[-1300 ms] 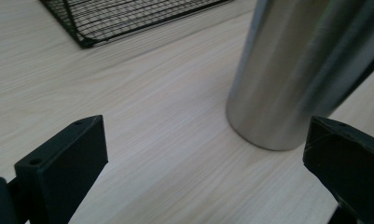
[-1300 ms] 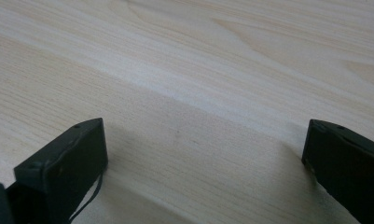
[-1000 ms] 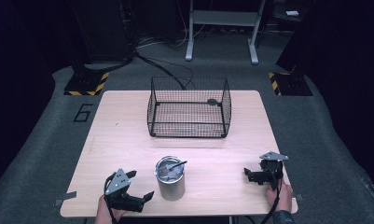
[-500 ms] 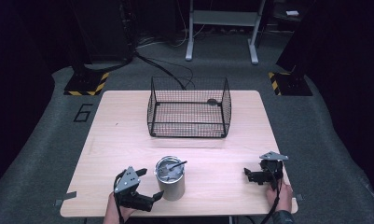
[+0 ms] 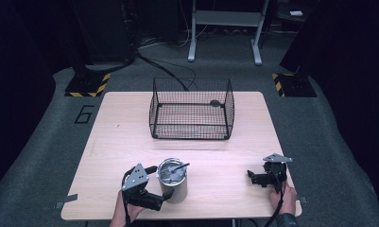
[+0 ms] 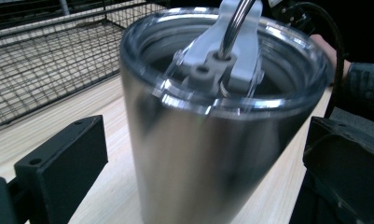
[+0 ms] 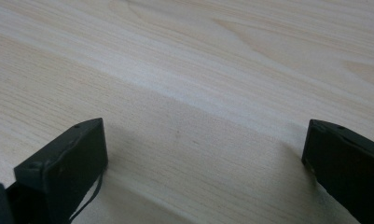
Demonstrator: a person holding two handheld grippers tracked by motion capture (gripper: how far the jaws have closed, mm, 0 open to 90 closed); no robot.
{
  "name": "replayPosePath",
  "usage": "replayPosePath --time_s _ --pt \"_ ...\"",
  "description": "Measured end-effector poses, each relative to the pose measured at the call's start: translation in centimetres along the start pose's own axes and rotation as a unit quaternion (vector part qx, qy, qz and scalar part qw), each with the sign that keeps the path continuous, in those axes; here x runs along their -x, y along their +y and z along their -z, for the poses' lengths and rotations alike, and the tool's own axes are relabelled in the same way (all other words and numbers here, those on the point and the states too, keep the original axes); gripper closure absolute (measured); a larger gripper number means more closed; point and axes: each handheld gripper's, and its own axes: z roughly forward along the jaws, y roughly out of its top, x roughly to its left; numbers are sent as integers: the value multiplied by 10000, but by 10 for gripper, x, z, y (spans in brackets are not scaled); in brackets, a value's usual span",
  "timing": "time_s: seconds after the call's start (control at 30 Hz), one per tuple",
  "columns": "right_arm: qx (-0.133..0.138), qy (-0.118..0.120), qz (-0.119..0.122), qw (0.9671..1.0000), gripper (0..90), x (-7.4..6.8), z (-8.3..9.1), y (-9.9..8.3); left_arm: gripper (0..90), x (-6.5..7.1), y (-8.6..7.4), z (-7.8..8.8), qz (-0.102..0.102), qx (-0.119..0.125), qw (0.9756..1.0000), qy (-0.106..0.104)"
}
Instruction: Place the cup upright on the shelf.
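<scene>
Steel tumbler [image 5: 173,182] is seen standing upright near the front edge of the wooden table [image 5: 121,142], left of centre, well apart from the wire basket [image 5: 192,109] that is placed toward the table's far side. The tumbler is topped with a clear lid [image 6: 231,65], and a metal straw [image 6: 238,23] is seen rising through the lid's slider. A dark small item, too small to identify, is seen inside the basket near its back right corner. The left gripper [image 5: 151,198] is held at the tumbler's left front side; in the left gripper view [image 6: 205,163] its jaws are spread wide, one on each side of the tumbler body, and a gap is visible at the left jaw, so the cup is flanked but not clamped. The right gripper [image 5: 255,178] is held low over the table near the front right corner, well apart from the tumbler; in the right gripper view [image 7: 205,158] its jaws are spread apart with bare wood between them. A hand [image 5: 282,198] is seen behind the right gripper at the table edge.
</scene>
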Motion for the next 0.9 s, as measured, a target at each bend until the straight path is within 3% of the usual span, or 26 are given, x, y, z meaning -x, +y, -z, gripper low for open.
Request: replayPosePath --time_s 0.13,0.4,0.67,0.9 --pt "1 0 0 10000 0 0 0 0 0 2 4 -7 -3 2 10000 -68" --pt "0 3 1 10000 0 0 0 0 0 3 7 -17 -64 15 10000 16" --pt "1 3 5 10000 0 0 0 0 0 1 8 -27 24 -30 10000 -16" --pt "1 4 5 10000 0 0 0 0 4 2 8 -33 47 27 9999 89"
